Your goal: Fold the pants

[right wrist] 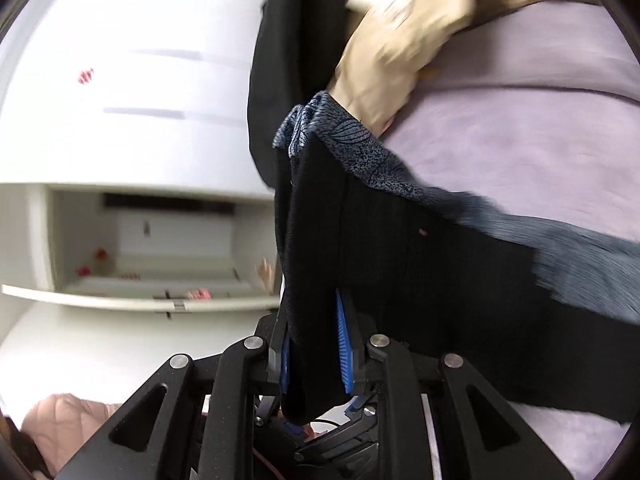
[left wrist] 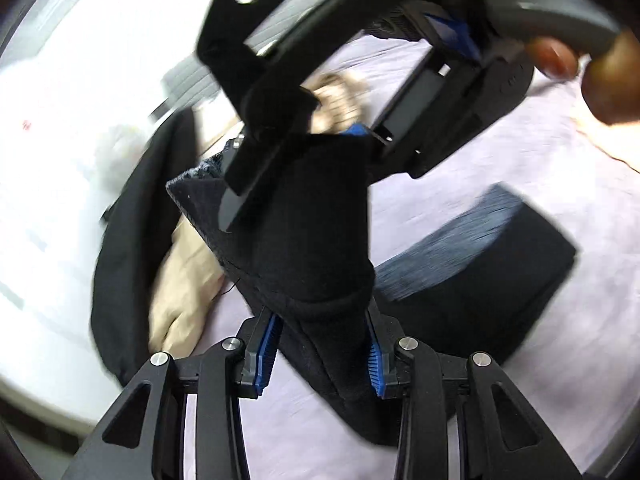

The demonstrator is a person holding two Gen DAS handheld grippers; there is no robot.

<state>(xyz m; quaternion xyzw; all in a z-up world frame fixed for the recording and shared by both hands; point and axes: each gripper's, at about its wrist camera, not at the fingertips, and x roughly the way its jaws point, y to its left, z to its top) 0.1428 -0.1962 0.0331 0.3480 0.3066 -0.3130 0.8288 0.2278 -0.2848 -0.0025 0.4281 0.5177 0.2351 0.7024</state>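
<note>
Cloth fills both views right now, dark and limp. The left gripper point(left wrist: 320, 354) has its blue-padded fingers point(left wrist: 267, 344) pinched in on a thick fold of the black pants point(left wrist: 316, 236), the fabric rising from the jaws toward twelve o'clock. Up there, the right gripper point(left wrist: 304, 140) comes in from about one o'clock and clamps the same garment near its top edge, the two grippers close together with cloth stretched between them. In the right wrist view, the right gripper point(right wrist: 314, 354) is narrowed onto a doubled black layer, blue pads point(right wrist: 344, 344) pressing either side, and the pants point(right wrist: 420, 280) trail off toward three o'clock over the lilac bed sheet point(right wrist: 520, 128). A blue-grey patterned lining point(right wrist: 348, 148) shows along the waist edge at twelve o'clock. Beyond, a beige garment point(right wrist: 384, 68) lies crumpled on the bed at about one o'clock, and another dark garment point(left wrist: 128, 240) sits at nine o'clock in the left view. White cabinets point(right wrist: 120, 80) stand past the bed edge. Handling, I'd judge: light to moderate weight, entirely soft, no stiffness to help, so it'll sag and swing wherever it's unsupported. The weave looks matte, not slippery, so a pinch should hold. Best purchase looks like the thicker seamed waistband or hem, corners apart, keeping the span taut.
</note>
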